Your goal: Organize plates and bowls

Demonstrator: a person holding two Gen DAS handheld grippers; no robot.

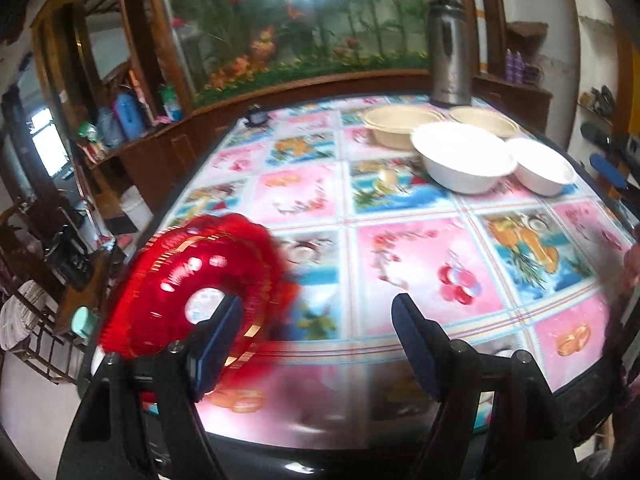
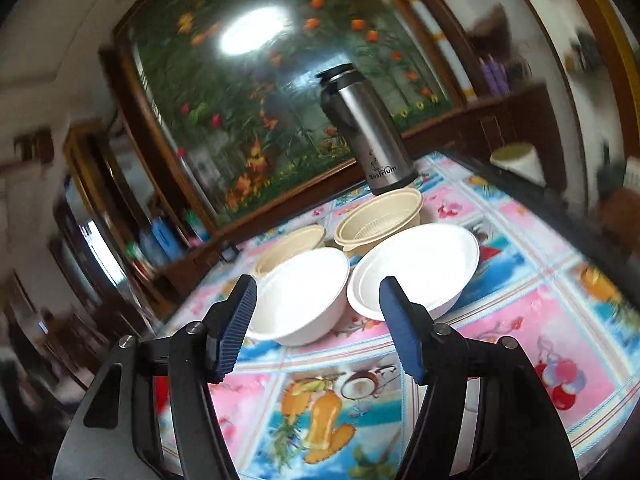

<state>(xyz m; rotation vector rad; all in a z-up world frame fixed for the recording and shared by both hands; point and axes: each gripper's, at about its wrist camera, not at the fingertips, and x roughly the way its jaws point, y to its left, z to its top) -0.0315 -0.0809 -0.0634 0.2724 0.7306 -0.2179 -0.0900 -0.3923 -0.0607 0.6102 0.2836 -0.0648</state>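
A stack of shiny red plates (image 1: 192, 280) lies at the table's near left corner, blurred, partly behind my left gripper's left finger. My left gripper (image 1: 320, 312) is open and empty above the table's front edge. Two white bowls (image 1: 464, 156) (image 1: 544, 164) and two beige bowls (image 1: 396, 124) (image 1: 484, 120) sit at the far right. In the right wrist view my right gripper (image 2: 318, 294) is open and empty, just in front of the white bowls (image 2: 304, 292) (image 2: 416, 264); the beige bowls (image 2: 380, 220) (image 2: 292, 244) stand behind them.
A steel thermos (image 1: 448, 52) (image 2: 368, 132) stands behind the bowls at the table's far edge. The table carries a pink and blue fruit-pattern cloth (image 1: 420, 260). A flower-painted panel (image 1: 304, 20) backs the table. Cluttered shelves (image 1: 120, 120) stand to the left.
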